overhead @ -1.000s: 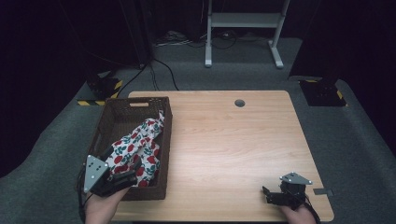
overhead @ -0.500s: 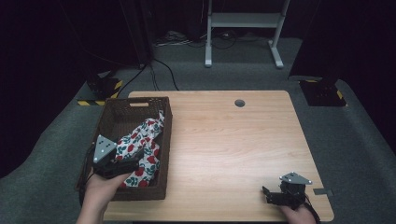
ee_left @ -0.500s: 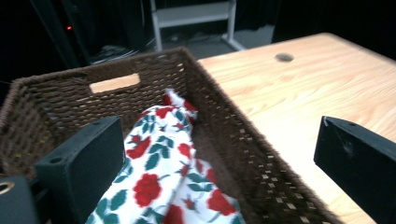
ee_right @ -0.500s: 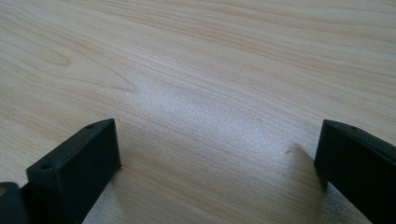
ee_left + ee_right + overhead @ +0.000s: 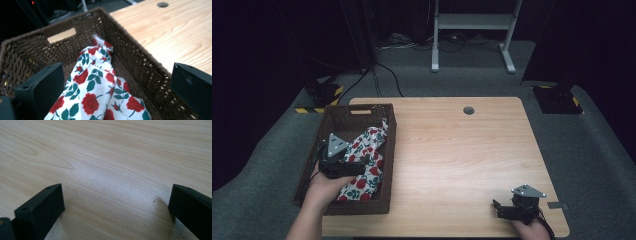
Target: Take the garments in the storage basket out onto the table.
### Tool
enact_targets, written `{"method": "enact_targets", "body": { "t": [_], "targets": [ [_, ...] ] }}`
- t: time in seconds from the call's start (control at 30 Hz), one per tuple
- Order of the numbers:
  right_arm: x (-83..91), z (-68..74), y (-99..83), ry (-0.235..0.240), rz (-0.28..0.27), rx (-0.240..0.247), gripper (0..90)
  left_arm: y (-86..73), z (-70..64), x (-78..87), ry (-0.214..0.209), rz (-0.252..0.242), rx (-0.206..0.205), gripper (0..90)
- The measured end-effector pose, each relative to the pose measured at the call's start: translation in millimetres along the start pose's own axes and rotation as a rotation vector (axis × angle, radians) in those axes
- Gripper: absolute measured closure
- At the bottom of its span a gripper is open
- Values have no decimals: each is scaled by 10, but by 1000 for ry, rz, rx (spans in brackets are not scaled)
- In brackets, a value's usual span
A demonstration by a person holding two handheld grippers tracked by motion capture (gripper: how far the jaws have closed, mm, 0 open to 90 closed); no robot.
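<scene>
Your left forearm enters from the bottom edge of the high view and angles up and slightly right. Your left hand [image 5: 326,184] grips the left tongs [image 5: 362,167] from behind, grey three-cornered plate on top, tips pointing right. In the left gripper view the two black jaws stand wide apart, nothing pinched between them.

Your right hand [image 5: 528,229] sits low at the near right corner, just the wrist in frame. The right tongs [image 5: 498,209] point left, held low and level. In the right gripper view the jaws are spread wide, gap bare.
</scene>
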State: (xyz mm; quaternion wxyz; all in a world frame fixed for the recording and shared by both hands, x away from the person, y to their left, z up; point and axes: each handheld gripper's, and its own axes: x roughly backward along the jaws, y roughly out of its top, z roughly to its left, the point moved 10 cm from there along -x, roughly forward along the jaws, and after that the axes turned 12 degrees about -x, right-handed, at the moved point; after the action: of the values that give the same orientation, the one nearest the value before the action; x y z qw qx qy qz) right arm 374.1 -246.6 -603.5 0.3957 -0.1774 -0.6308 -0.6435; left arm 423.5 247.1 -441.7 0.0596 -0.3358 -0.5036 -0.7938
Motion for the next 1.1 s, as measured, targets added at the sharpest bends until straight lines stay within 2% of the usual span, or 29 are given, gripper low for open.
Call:
{"method": "enact_targets", "body": {
  "t": [0.17,0.33,0.57,0.67,0.77,0.93,1.03,1.1],
  "targets": [
    [0,0,0,0,0,0,0,-87,76,-124,1,58,5,3],
    [0,0,0,0,0,0,0,-159,128,-238,-9,103,37,3],
    [0,2,-1,1,1,2,0,-236,190,-397,-8,174,23,4],
    [0,2,-1,2,1,2,0,-253,187,-475,-20,192,48,4],
    [0,4,-2,3,2,3,0,-280,165,-562,-30,219,41,4],
    [-3,7,1,6,2,6,0,-405,142,-717,-23,323,7,4],
    [-3,7,1,6,2,6,0,-500,119,-794,-38,395,2,3],
    [-3,7,1,6,2,6,0,-553,94,-840,-50,423,-9,2]
  ]
}}
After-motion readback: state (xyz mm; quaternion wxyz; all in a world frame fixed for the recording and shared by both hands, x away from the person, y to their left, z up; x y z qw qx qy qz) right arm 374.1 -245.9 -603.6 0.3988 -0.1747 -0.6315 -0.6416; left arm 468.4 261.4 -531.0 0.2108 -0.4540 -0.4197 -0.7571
